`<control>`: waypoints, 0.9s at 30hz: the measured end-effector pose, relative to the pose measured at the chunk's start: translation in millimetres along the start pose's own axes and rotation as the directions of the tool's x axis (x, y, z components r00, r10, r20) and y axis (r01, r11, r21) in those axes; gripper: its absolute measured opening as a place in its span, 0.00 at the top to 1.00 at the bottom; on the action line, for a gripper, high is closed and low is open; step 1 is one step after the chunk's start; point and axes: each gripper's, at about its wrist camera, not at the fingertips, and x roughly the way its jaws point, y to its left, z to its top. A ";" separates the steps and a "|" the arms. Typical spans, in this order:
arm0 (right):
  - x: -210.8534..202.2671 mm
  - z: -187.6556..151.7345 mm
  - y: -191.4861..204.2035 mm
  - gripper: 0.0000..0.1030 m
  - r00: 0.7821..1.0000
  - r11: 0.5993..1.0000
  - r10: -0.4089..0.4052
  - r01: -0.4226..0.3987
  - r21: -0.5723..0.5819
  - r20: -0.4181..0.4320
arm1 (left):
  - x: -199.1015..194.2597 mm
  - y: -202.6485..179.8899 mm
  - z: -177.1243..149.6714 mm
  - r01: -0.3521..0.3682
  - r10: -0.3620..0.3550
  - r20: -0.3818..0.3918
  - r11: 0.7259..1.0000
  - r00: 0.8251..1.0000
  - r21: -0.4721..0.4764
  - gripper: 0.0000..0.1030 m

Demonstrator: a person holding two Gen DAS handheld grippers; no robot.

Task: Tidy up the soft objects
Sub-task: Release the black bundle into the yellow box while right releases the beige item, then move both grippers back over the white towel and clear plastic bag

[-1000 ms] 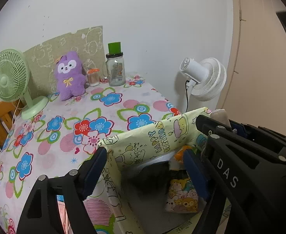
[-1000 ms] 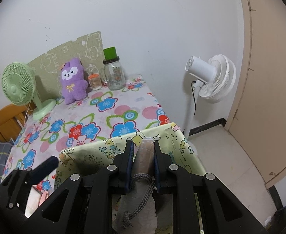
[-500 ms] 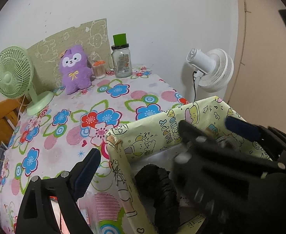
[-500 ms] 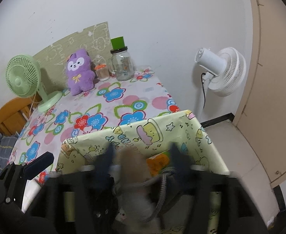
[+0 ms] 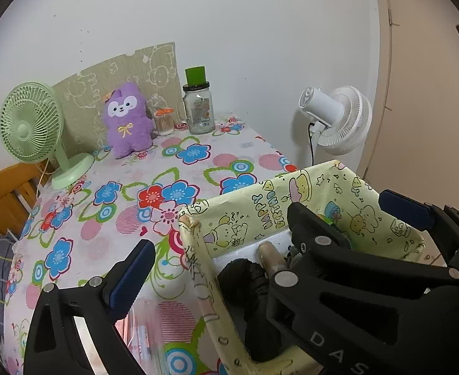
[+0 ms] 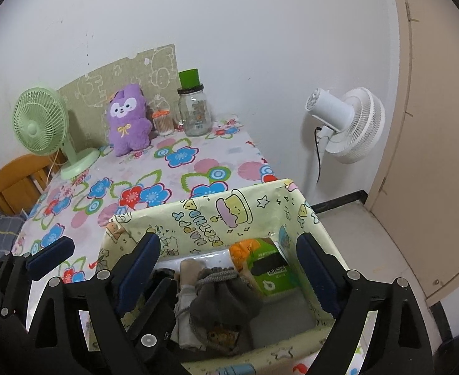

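Now my right gripper (image 6: 229, 268) has opened and released the grey drawstring cloth pouch (image 6: 223, 300) into the yellow cartoon-print box (image 6: 198, 215); my left gripper's (image 5: 217, 259) fingers are apart, nothing between them; the purple plush toy (image 6: 128, 125) waits at 11 o'clock.

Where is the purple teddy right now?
In both views the purple plush toy sits upright at the table's far edge against the wall, between the green desk fan and the small cotton swab jar.

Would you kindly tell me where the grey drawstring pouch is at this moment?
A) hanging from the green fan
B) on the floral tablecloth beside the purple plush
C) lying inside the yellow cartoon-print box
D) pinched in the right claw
C: the right wrist view shows the grey drawstring pouch lying inside the yellow cartoon-print box, below the open right claw, whose fingers are spread wide apart and hold nothing.
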 end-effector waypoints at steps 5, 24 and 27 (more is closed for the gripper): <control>-14.0 -3.8 2.6 0.12 1.000 1.000 -0.008 0.008 0.000 0.016 | -13.9 3.0 -3.9 -0.005 0.004 0.022 1.000 1.000 0.004 0.03; -63.6 -18.6 37.0 0.12 0.997 0.999 -0.031 0.033 -0.023 0.077 | -62.6 29.9 -23.9 -0.024 0.026 0.080 0.999 0.996 -0.027 0.03; -70.2 -20.1 44.4 0.12 0.996 0.999 -0.030 0.033 -0.033 0.086 | -68.7 35.8 -26.5 -0.025 0.028 0.089 0.999 0.996 -0.036 0.02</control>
